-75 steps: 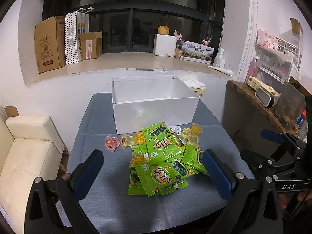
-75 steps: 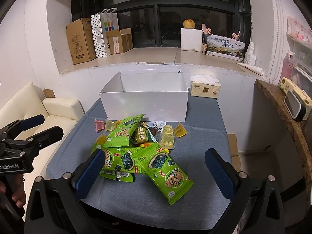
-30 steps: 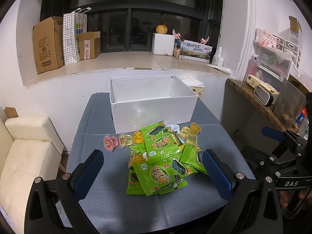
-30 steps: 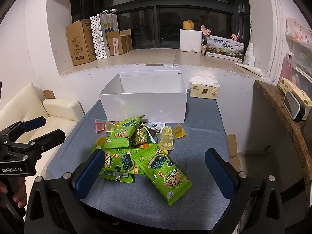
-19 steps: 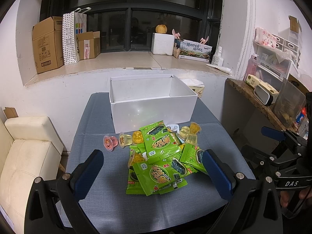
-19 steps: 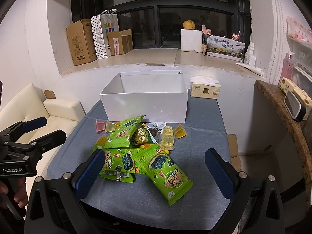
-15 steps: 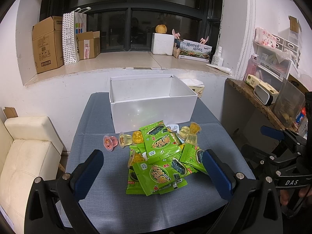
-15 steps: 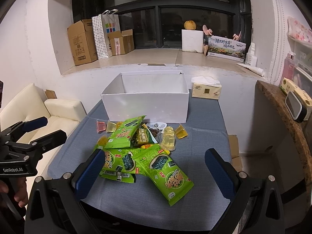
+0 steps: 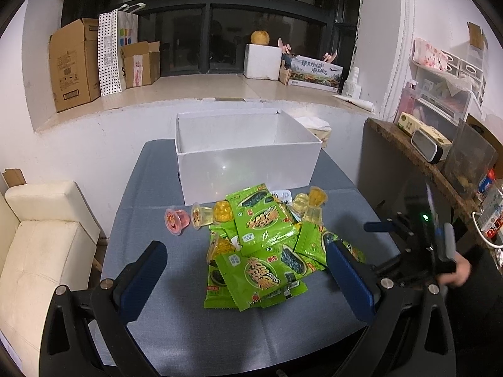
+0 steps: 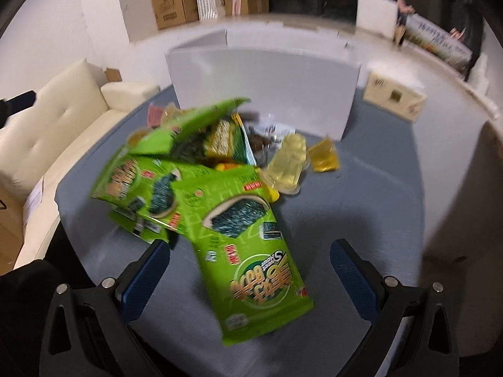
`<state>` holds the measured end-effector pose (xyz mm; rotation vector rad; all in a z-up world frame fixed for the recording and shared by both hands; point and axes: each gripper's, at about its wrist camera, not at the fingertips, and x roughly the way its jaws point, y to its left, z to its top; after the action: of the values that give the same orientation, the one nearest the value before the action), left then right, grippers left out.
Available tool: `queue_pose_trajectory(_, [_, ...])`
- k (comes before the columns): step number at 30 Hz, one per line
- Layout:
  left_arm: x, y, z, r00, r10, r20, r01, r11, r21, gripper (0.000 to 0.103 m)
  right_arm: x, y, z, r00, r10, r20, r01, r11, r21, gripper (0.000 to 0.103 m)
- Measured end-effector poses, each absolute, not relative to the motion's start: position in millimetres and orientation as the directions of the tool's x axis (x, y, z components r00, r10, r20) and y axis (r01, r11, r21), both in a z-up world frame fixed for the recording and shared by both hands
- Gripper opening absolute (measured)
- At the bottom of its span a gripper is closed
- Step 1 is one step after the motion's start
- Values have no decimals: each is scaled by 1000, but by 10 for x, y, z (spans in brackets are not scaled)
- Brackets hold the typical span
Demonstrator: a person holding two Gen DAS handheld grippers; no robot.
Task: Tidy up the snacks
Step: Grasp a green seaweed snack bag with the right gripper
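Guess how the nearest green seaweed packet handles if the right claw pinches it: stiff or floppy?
Likely floppy: the seaweed packet is a thin, flat foil pouch that will probably sag from a pinched edge. Probably light, since it looks puffed rather than dense. Its glossy film may slip, and it overlaps the pile, so pulling it could drag neighbours. The right claw is open around it.

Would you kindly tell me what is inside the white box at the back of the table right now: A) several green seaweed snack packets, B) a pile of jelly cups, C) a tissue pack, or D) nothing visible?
D: in the left wrist view the white box shows only bare inner walls, while the green seaweed packets and jelly cups lie on the table in front of it.
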<state>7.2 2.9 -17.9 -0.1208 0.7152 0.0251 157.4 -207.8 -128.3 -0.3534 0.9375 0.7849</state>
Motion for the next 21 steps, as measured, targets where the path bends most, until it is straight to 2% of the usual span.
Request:
queue_pose_trajectory(10, [143, 38, -300, 731, -48, -681, -45, 992, -118, 103, 1733, -1996, -1679, 226, 420, -879, -785, 613, 91, 103])
queue_pose_trajectory(11, [157, 36, -315, 728, -50, -683, -43, 992, -118, 103, 1703, -1988, -1692, 245, 411, -878, -789, 611, 66, 101])
queue_pose_trajectory(12, [172, 33, -334, 725, -53, -687, -40, 992, -119, 103, 1674, -1992, -1679, 268, 406, -873, -793, 607, 39, 93])
queue_pose_trajectory(13, [185, 31, -351, 722, -56, -689, -38, 992, -121, 103, 1654, -2010, -1653, 262, 418, -870, -799, 599, 48, 70])
queue_pose_trajectory(15, [212, 34, -381, 717, -66, -694, -36, 991, -131, 103, 1627, -2060, -1587, 244, 449, -860, -796, 599, 87, 71])
queue_pose_trajectory(21, [412, 28, -492, 710, -122, -694, 0, 985, -173, 103, 1380, -2158, -1290, 324, 463, -825, -802, 597, 20, 71])
